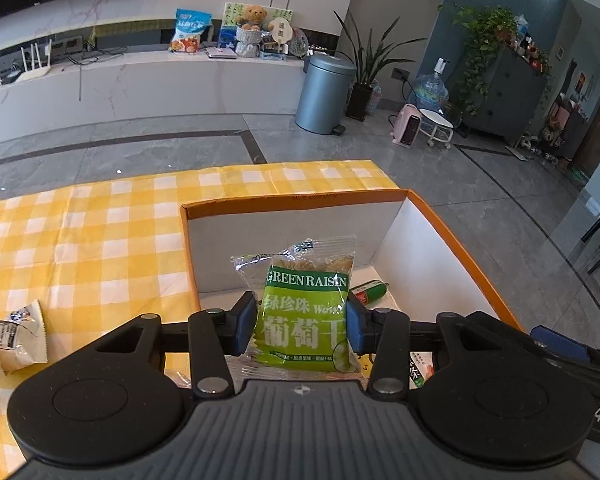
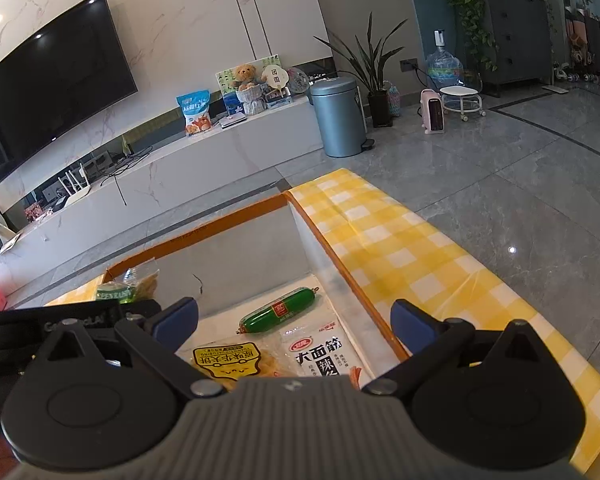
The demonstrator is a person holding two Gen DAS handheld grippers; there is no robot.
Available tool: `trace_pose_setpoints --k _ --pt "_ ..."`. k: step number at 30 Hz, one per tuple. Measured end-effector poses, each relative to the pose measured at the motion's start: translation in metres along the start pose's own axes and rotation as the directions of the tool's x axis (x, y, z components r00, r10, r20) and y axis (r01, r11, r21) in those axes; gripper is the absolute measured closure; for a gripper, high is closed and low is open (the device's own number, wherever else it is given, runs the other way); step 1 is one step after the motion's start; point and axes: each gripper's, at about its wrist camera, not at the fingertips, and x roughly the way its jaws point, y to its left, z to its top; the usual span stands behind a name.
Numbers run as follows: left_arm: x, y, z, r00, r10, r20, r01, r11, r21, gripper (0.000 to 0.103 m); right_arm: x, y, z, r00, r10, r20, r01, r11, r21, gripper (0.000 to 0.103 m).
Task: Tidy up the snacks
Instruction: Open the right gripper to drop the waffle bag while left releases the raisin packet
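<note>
My left gripper (image 1: 302, 322) is clamped on the raisin pack (image 1: 306, 312), held upright over the box (image 1: 452, 232) so it drops in w/ the rest. Right gripper (image 2: 294, 322) hangs spread, nothing in it, above the sausage (image 2: 278, 310) & gluten pack (image 2: 324, 354) on the box floor, ready to tidy.

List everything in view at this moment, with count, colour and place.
Raisin packet: 1, green, held over the box.
Box: 1, orange rim, white inside, on the checked cloth.
Sausage: 1, green, on the box floor.
Yellow-label packet: 1, in the box, near side.
White packet: 1, in the box, beside the sausage.
Pale packets: at least 1, on the cloth left of the box.
Tablecloth: 1, yellow-white check.
Left claw: shut on the raisin packet.
Right claw: open, over the box.
</note>
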Motion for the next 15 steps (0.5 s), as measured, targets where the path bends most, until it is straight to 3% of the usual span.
trace_pose_setpoints --k 1,2,5,9,15 --pt "0.001 0.001 0.001 1.0 -0.005 -0.005 0.005 1.0 -0.004 0.045 0.0 0.0 0.0 1.0 0.0 0.0 0.0 1.0 0.0 0.003" --pt "0.001 0.001 0.002 1.0 -0.002 -0.011 0.001 1.0 -0.011 0.033 0.0 0.0 0.0 1.0 0.0 0.0 0.0 1.0 0.0 0.003" --pt "-0.007 0.006 0.001 0.999 -0.014 0.029 0.015 1.0 -0.026 0.019 -0.001 0.001 0.0 1.0 -0.003 -0.002 0.003 1.0 -0.005 0.003" --pt "-0.03 0.004 -0.001 0.993 -0.019 0.119 0.017 1.0 0.013 0.014 -0.001 0.001 0.0 1.0 -0.006 -0.004 0.006 1.0 -0.01 0.003" --pt "-0.051 -0.002 0.004 0.986 -0.02 0.164 0.01 0.998 0.057 0.014 -0.002 0.0 0.0 1.0 0.001 -0.004 -0.001 1.0 0.007 0.003"
